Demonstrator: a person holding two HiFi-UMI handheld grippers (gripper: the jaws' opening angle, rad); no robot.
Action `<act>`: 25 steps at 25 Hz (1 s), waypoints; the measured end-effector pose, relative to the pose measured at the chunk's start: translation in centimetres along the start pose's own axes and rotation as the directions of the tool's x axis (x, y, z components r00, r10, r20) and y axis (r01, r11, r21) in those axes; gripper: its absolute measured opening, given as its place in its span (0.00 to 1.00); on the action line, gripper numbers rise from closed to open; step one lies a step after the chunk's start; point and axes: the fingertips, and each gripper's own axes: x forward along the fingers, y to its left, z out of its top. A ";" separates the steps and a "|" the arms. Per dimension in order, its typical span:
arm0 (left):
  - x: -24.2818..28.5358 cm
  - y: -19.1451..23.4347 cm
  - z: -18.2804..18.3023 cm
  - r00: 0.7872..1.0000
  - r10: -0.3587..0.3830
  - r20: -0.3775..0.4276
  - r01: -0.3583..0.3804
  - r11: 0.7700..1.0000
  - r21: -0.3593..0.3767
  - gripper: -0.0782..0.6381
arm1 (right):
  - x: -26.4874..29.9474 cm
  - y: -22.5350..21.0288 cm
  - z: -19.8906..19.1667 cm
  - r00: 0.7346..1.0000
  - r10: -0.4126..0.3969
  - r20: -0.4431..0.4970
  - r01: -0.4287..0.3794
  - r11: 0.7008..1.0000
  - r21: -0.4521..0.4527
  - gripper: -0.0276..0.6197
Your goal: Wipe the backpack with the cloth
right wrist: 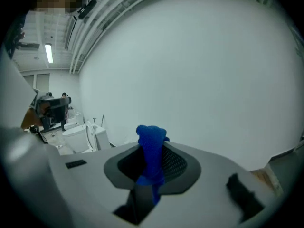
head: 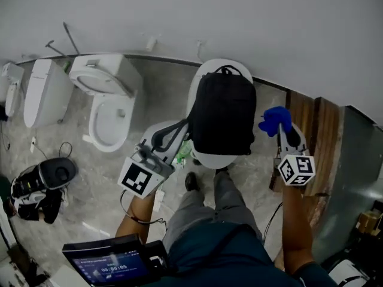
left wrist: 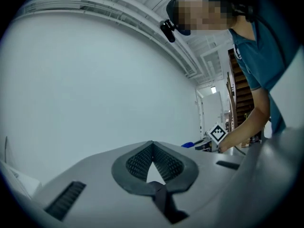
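Matt black fabric backpack [head: 223, 115], fuzzy blue cloth [head: 276, 119], glossy white toilet [head: 111, 109], perhaps wooden boards [head: 323, 136]

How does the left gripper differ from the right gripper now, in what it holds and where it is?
The right gripper is shut on the blue cloth; the left gripper is shut on nothing. In the head view, the left gripper is at the black backpack's lower left, the right gripper beside its right edge. Both have their jaws closed.
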 end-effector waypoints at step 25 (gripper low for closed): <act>10.6 1.4 -13.6 0.973 0.004 -0.232 -0.020 0.998 -0.064 0.11 | 9.0 -4.8 -38.0 0.858 0.369 -0.357 0.024 0.666 0.746 0.15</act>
